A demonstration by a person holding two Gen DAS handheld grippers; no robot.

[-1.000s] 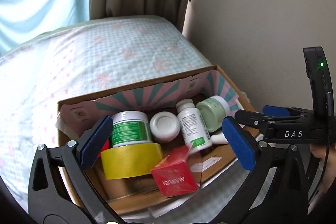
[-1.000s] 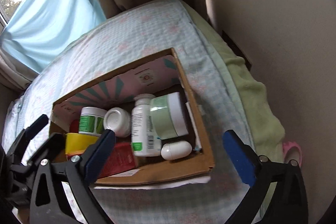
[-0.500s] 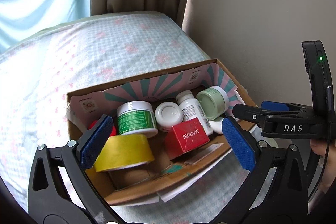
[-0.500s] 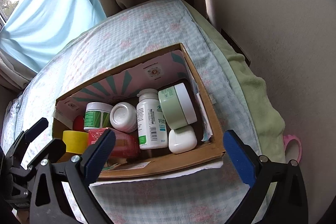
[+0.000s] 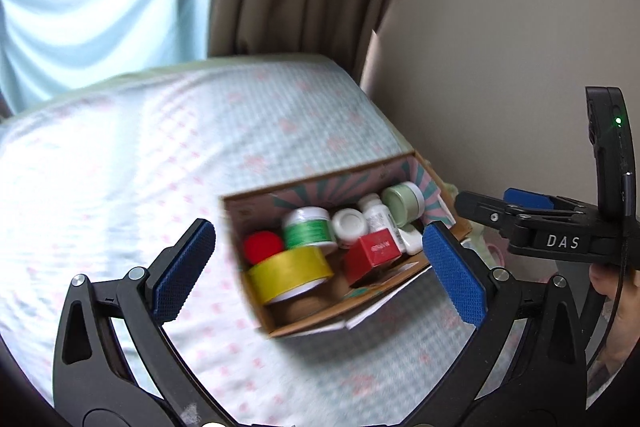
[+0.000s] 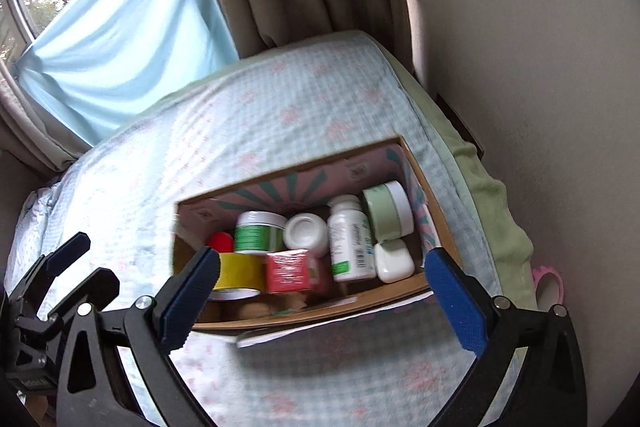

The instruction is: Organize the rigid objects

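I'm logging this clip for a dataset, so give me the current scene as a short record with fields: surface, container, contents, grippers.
surface: bed with a checked sheet, beside a wall
container: open cardboard box on the bed
contents: yellow tape roll, red box, red cap, green-label jar, white jar, white bottle, pale green jar, small white case
left gripper: open, empty, above the box
right gripper: open, empty, above the box
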